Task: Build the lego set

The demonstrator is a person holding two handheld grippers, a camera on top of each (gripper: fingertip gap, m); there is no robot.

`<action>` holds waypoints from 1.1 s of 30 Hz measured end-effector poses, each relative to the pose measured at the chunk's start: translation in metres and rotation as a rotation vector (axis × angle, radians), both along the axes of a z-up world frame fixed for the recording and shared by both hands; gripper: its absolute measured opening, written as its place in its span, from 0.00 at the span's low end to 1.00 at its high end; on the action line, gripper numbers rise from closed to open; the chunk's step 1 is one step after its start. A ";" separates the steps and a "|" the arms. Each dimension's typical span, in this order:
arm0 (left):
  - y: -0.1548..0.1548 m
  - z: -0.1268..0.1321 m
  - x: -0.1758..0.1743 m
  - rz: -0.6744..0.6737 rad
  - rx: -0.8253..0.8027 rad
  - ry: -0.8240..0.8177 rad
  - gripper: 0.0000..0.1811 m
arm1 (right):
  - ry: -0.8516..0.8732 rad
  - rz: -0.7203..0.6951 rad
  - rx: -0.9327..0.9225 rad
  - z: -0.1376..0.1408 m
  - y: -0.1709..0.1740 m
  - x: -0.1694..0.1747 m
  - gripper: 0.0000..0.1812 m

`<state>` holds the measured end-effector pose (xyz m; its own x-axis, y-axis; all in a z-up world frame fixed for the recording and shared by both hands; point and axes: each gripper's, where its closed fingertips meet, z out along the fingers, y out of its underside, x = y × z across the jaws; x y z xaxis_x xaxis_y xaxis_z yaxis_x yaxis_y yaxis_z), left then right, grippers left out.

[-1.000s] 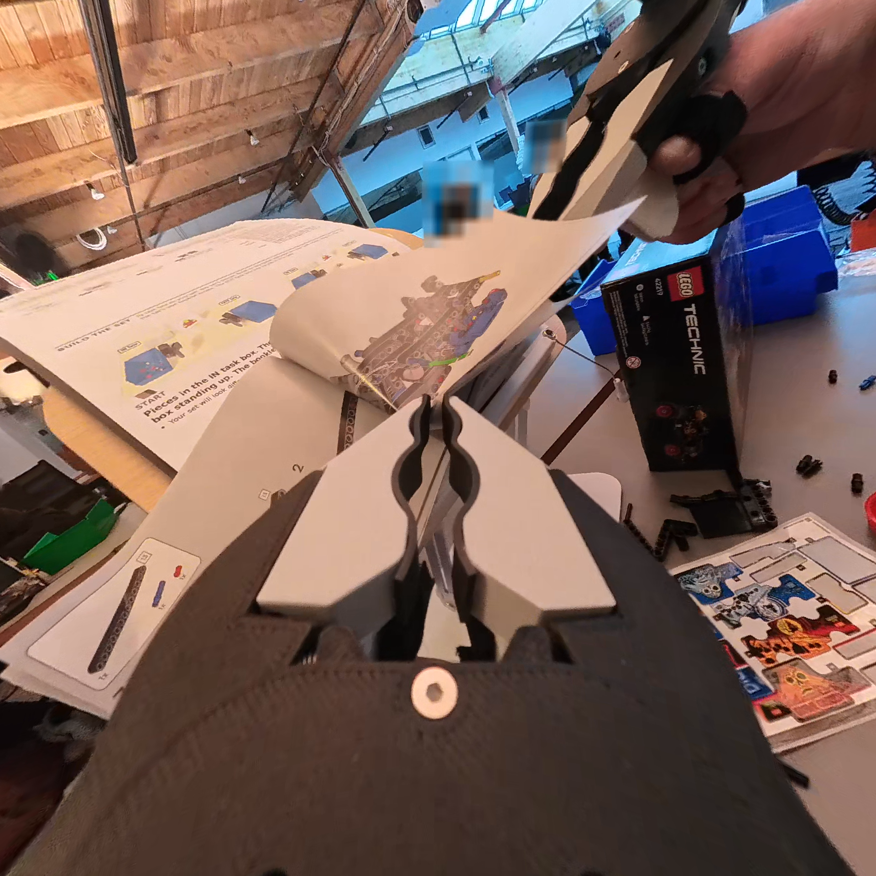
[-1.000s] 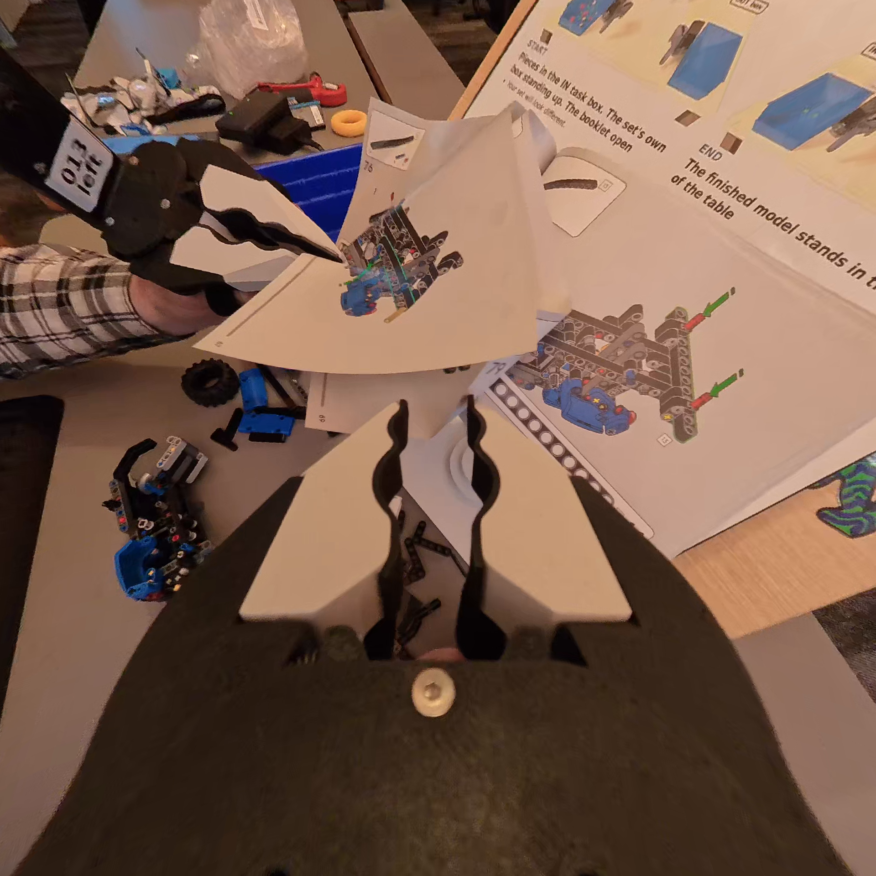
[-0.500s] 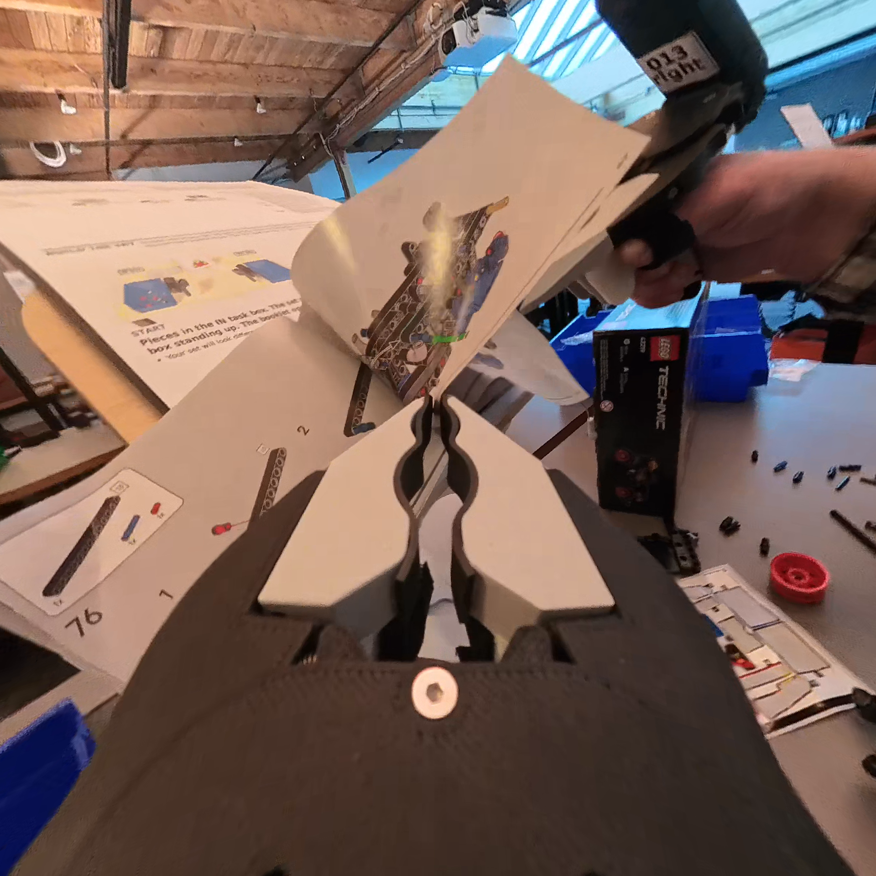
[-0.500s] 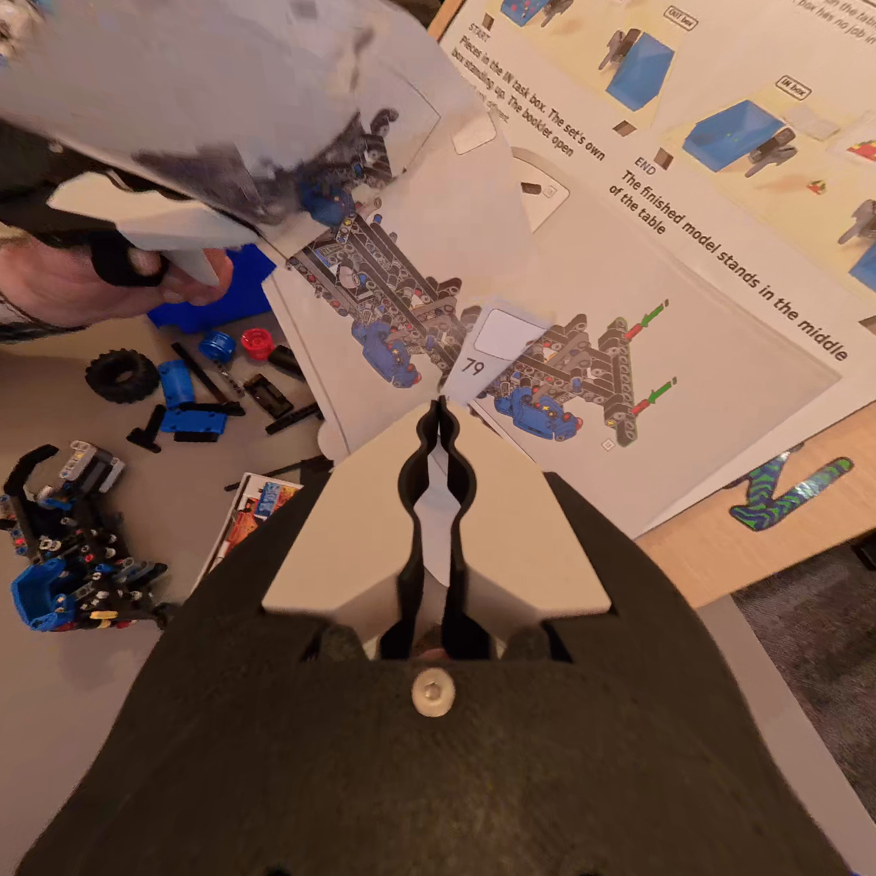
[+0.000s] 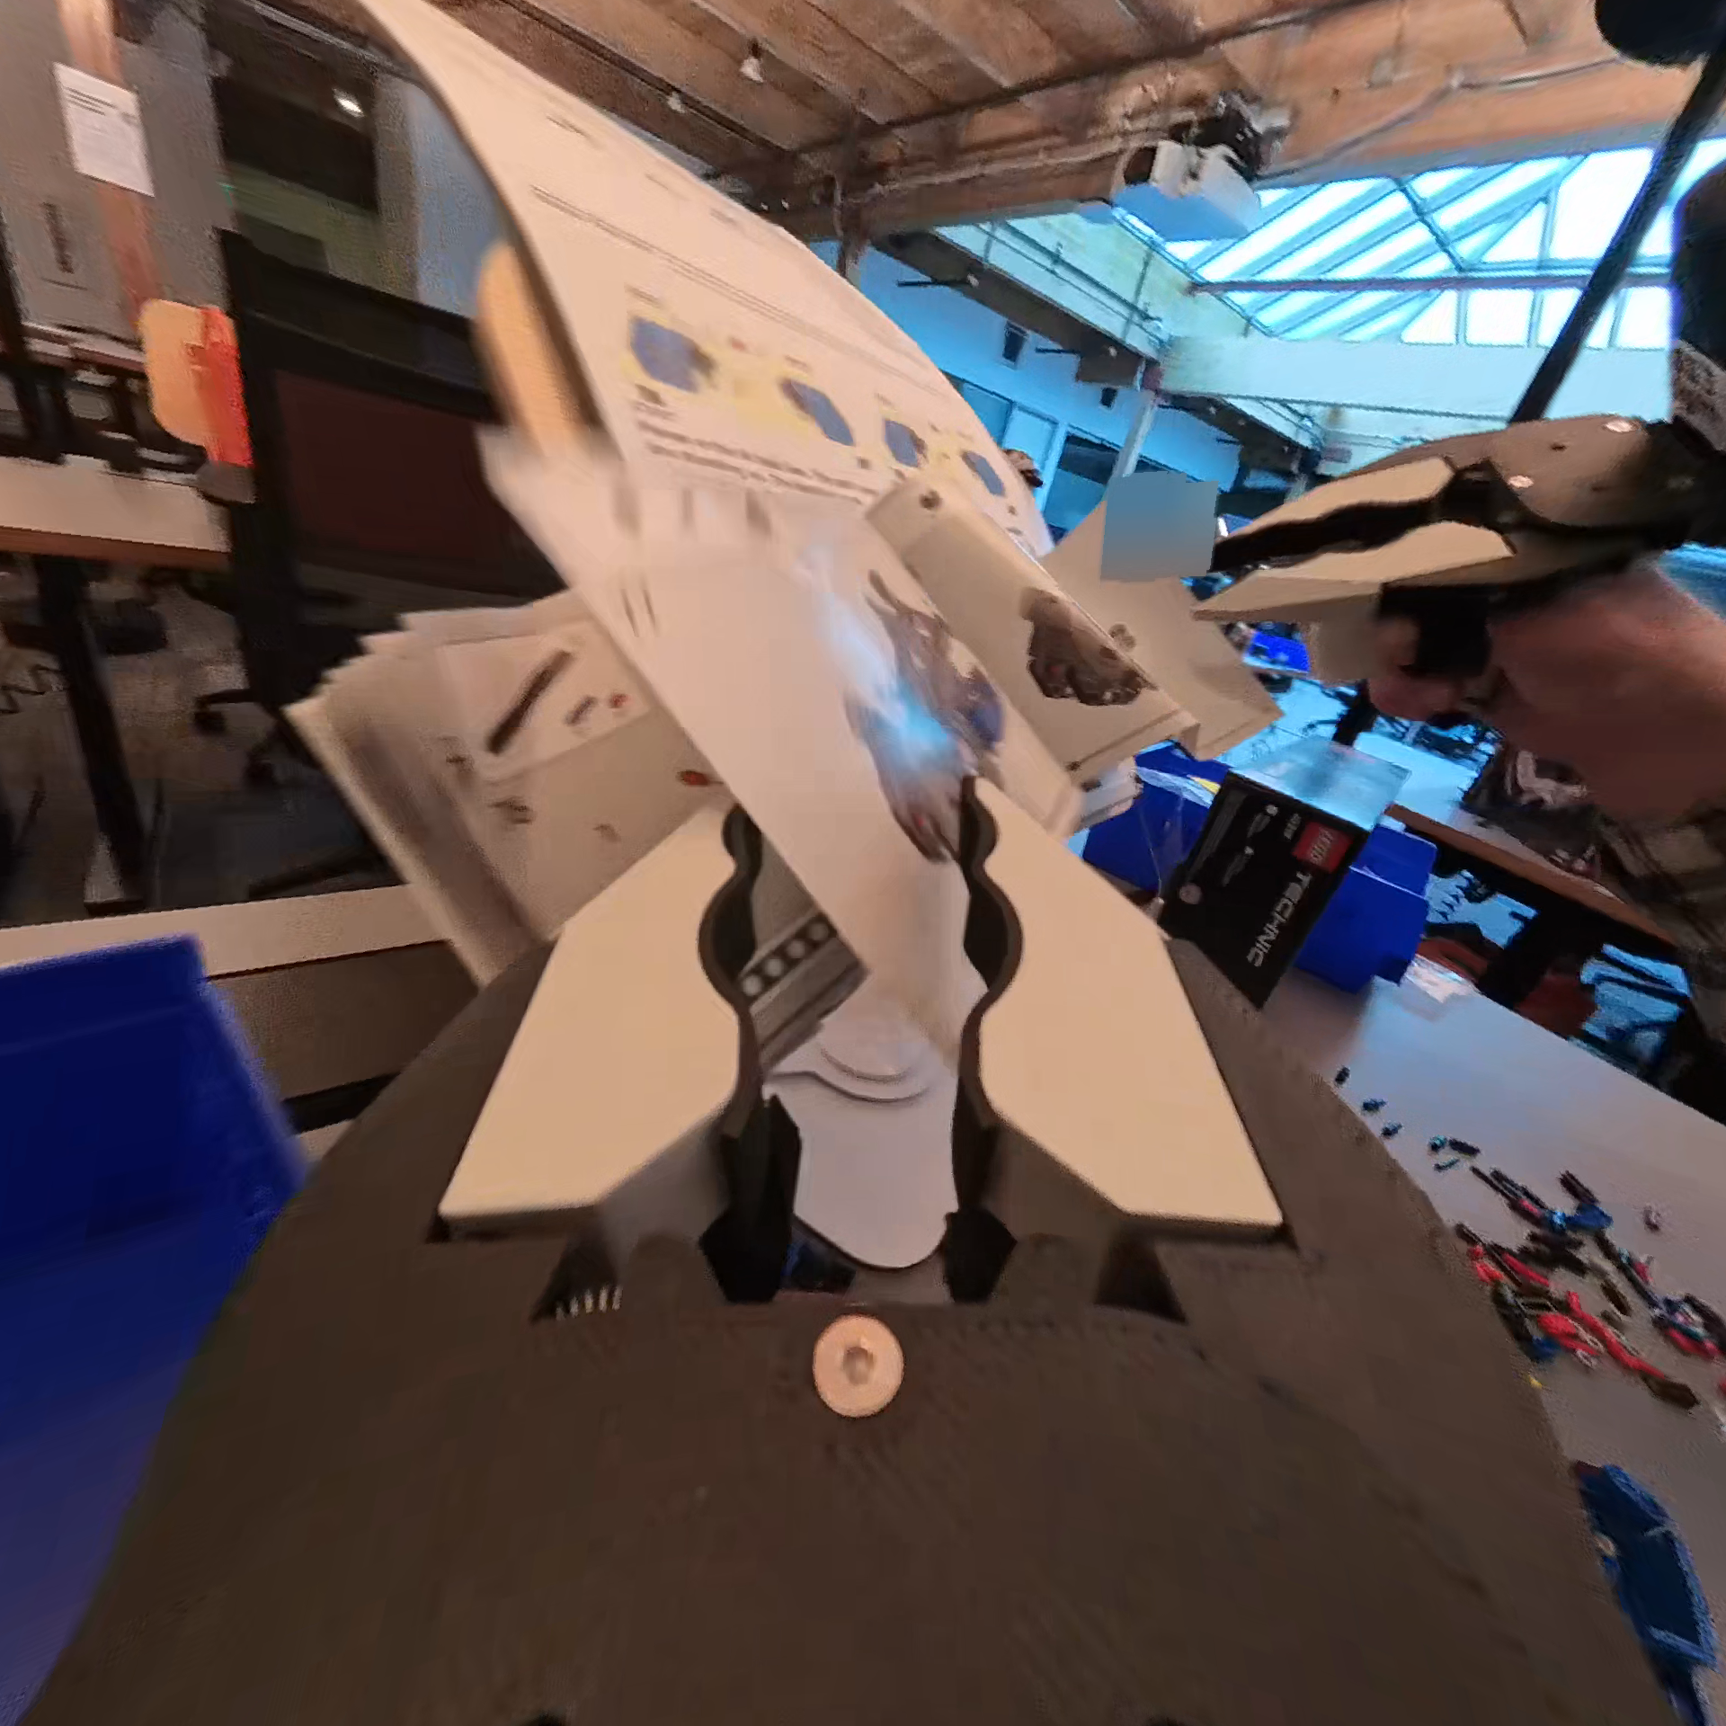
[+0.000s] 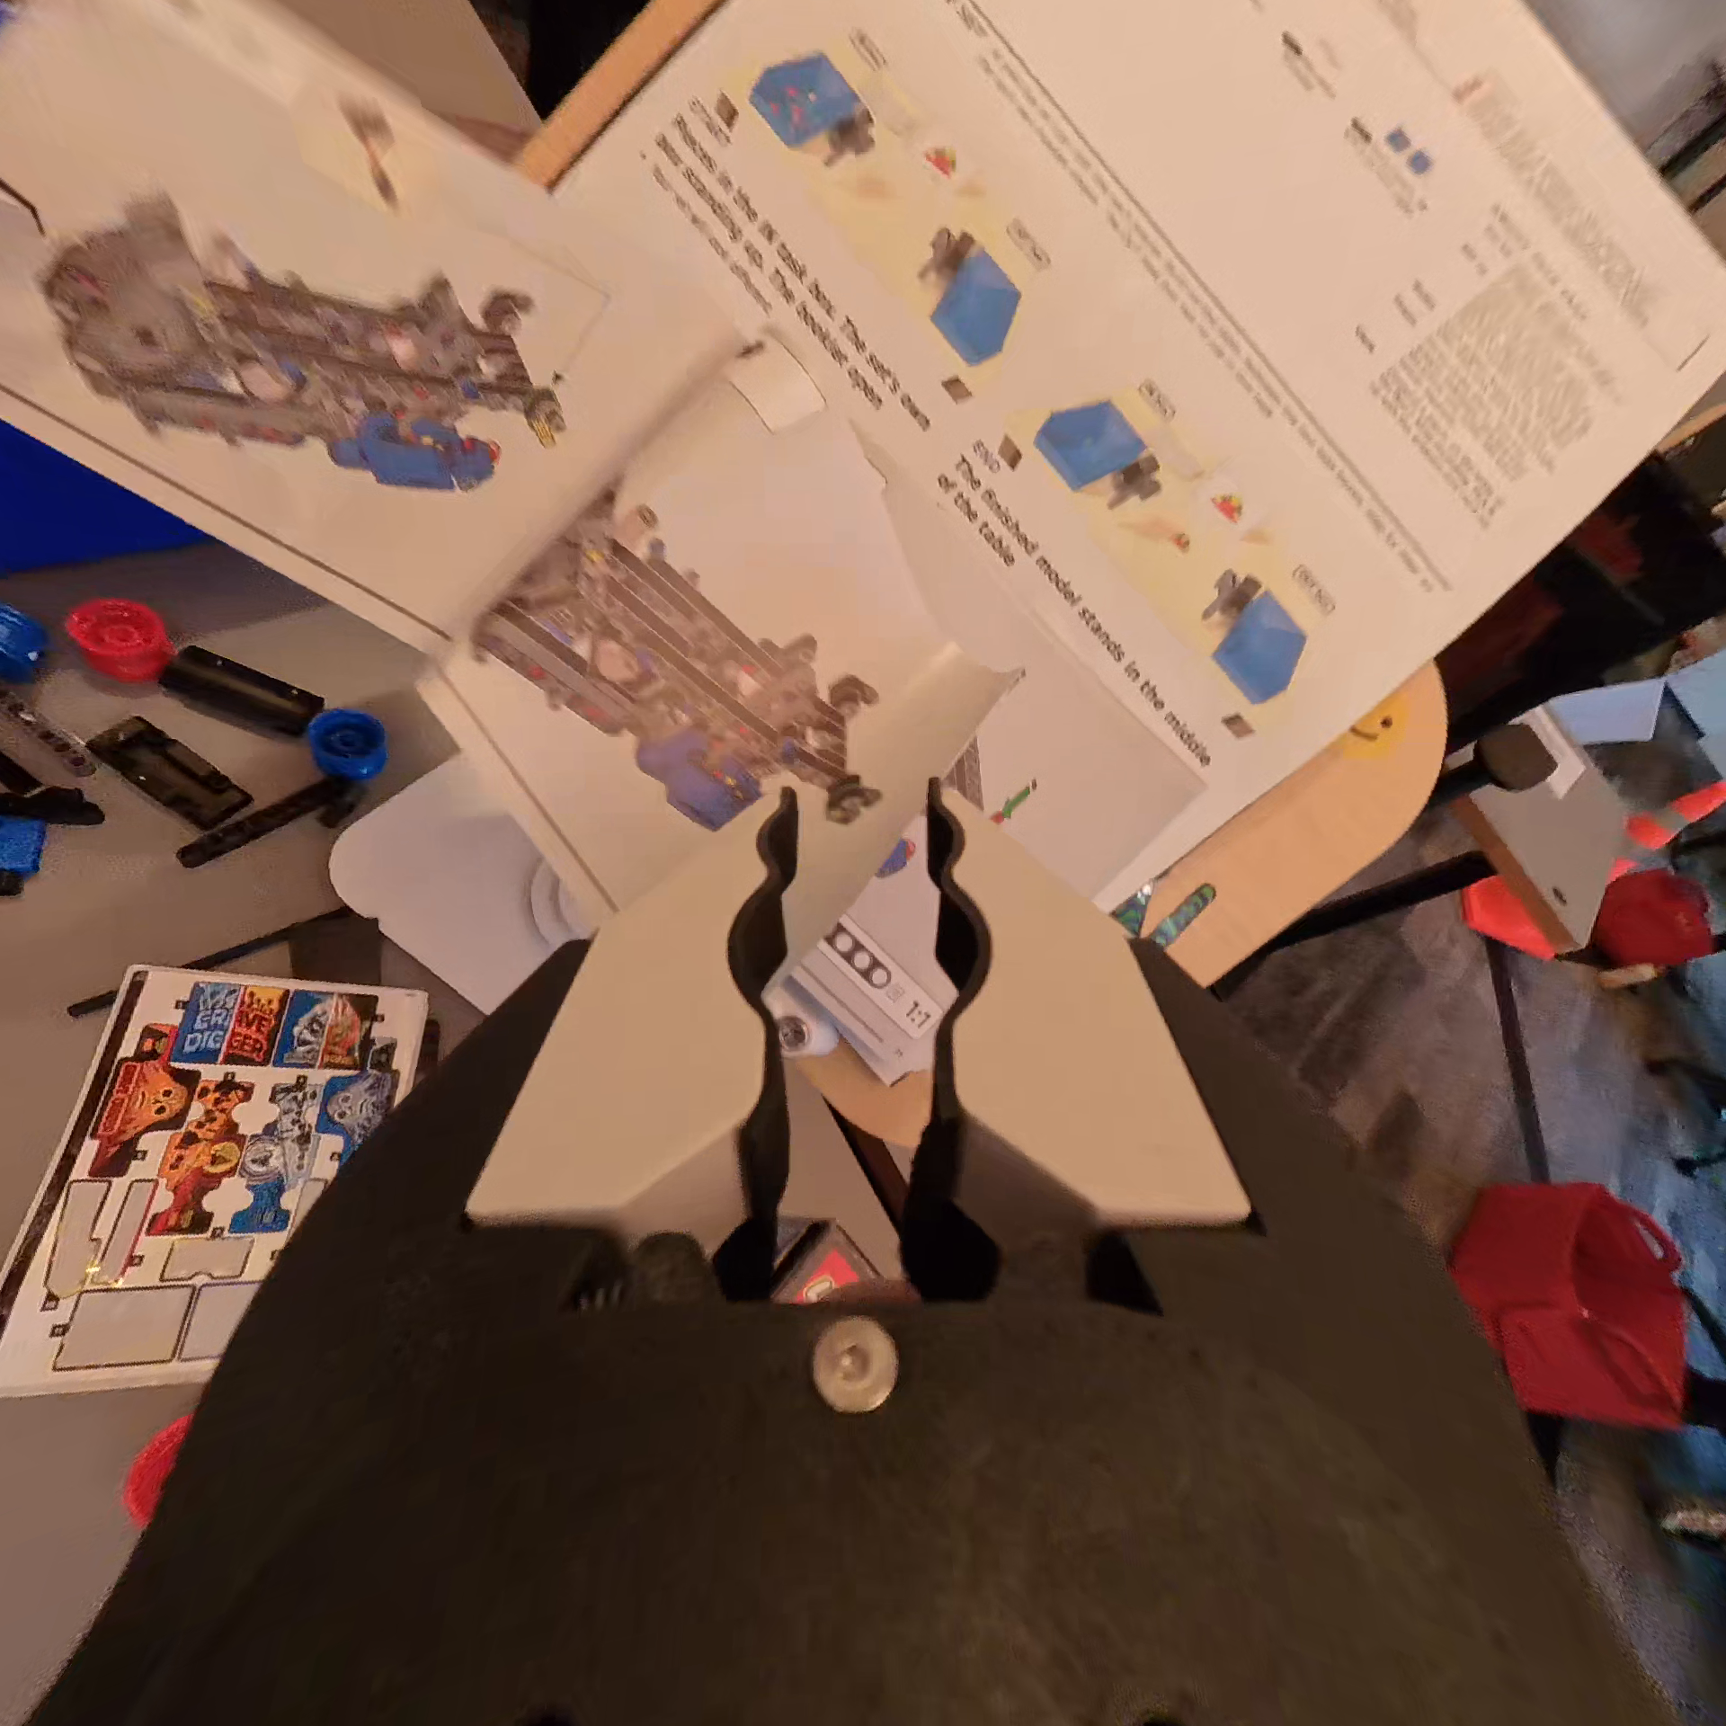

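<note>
The instruction booklet [image 5: 794, 672] stands open on a white stand, its pages fanned and blurred. My left gripper [image 5: 852, 808] is open; a loose page slants across the gap between its fingers and neither pad presses on it. My right gripper [image 6: 861, 794] is also open at the booklet's [image 6: 654, 672] lower edge, with a curled page corner [image 6: 925, 719] lying loose in its gap. The right gripper also shows in the left wrist view [image 5: 1214, 584], at the booklet's right, held by a hand.
A large task sheet on a board [image 6: 1121, 280] stands behind the booklet. A black Lego box [image 5: 1298, 869] and blue bins [image 5: 112, 1167] sit on the table. A sticker sheet [image 6: 205, 1149], a red wheel [image 6: 120, 638], a blue wheel [image 6: 346, 742] and black beams lie at the left. About 25 cm separates my left fingertips from my right.
Both grippers were shut on booklet pages half a second ago and have opened, letting the pages go. Both views have swung and the pages are moving.
</note>
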<state>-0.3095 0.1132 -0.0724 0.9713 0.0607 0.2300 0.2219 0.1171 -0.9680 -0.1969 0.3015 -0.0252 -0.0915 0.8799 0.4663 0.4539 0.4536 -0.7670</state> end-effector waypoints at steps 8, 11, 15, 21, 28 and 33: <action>-0.005 -0.032 -0.057 0.061 -0.224 -0.180 0.41 | 0.018 -0.020 0.163 0.017 -0.006 -0.023 0.20; 0.004 -0.037 -0.071 0.032 -0.264 -0.234 0.44 | -0.027 -0.002 0.155 0.011 -0.009 -0.027 0.21; 0.025 -0.046 -0.072 -0.079 -0.340 -0.292 0.43 | -0.063 0.013 0.165 -0.001 -0.009 -0.031 0.23; 0.034 -0.035 -0.073 -0.152 -0.280 -0.313 0.24 | -0.093 0.136 0.123 -0.021 -0.035 -0.034 0.22; 0.029 0.004 -0.068 -0.094 -0.216 -0.124 0.00 | -0.208 0.204 0.247 -0.067 -0.050 -0.046 0.14; 0.045 0.016 -0.051 -0.131 -0.197 -0.104 0.00 | -0.219 0.110 0.280 -0.071 -0.021 -0.047 0.01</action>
<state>-0.3606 0.1587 -0.0569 0.9456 -0.0110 0.3251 0.3221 -0.1080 -0.9405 -0.2444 0.2807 -0.0963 -0.3026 0.7004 0.6464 0.5301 0.6873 -0.4966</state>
